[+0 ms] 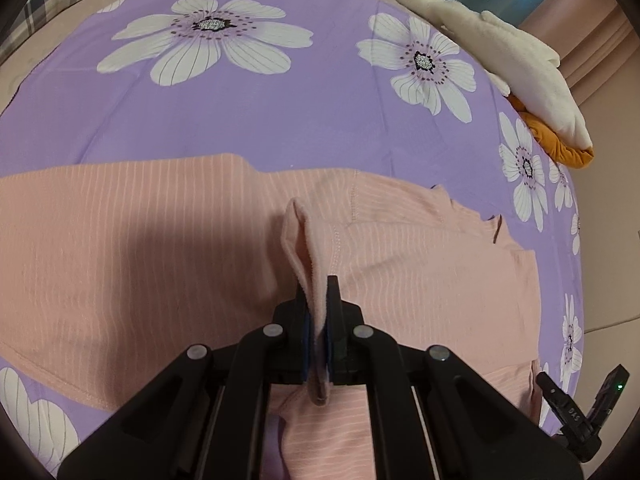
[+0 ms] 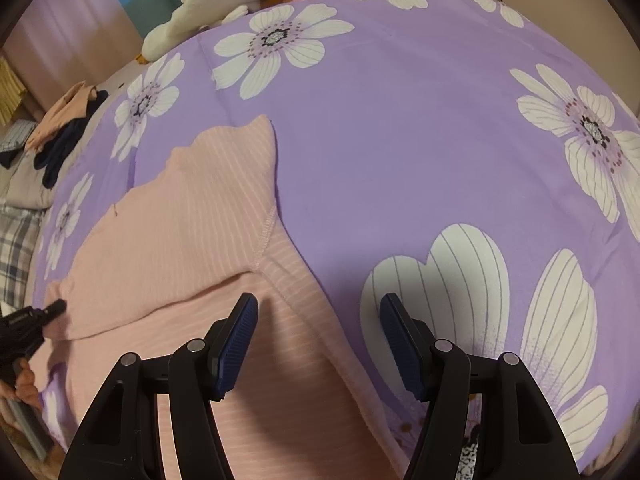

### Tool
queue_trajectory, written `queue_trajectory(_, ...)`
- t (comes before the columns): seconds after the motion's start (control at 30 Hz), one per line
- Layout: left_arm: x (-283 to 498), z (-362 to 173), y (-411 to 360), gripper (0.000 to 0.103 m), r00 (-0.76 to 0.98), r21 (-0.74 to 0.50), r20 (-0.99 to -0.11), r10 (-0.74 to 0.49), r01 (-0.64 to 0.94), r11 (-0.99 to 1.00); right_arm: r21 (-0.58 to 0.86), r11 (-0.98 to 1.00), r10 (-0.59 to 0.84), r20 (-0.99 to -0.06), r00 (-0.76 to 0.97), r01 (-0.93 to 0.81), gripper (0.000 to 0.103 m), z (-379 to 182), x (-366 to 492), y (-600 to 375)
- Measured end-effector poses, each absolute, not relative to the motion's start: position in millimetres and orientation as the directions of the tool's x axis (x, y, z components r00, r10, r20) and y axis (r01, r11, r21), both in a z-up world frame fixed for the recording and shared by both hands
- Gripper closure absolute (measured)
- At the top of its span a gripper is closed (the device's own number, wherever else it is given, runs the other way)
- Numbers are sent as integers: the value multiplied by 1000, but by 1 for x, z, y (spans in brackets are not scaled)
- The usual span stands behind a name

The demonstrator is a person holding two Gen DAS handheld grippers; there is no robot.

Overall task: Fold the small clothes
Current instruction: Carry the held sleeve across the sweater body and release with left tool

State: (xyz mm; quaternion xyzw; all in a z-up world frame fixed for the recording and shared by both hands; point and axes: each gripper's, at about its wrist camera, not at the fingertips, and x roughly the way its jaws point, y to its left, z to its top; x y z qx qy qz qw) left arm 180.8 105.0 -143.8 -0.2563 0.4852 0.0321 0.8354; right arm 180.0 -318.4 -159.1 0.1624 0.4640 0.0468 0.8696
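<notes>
Pinching a soft raised fold of ribbed pink garment in left gripper; right gripper spread wide over floral purple sheet.

You have the garment spread across the near part of the bedsheet, one fold lying over it. The plush toy lies at the bed's far edge, behind the garment.

Garment: running past the left wrist view's left edge, its pinched fold's end disappearing between the fingers. Clothes pile: lying too small to identify. Plush: being cropped by the top edge.
</notes>
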Motion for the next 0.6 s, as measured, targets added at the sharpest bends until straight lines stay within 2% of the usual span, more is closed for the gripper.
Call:
queue_trajectory(0.17,181,-147,106,98,523,-401,-829,-199,-306,864,402,915,314,-747,586,22,38,-146,185,-318)
queue_trajectory(0.4,180,-153,106,96,516,-403,-832,-202,-312,861,434,901,367,-751,549,-8,38,-152,218,-303)
queue_trajectory(0.6,180,-161,107,93,515,-407,-832,-208,-310,859,389,921,343,-778,526,-25,56,-160,225,-289)
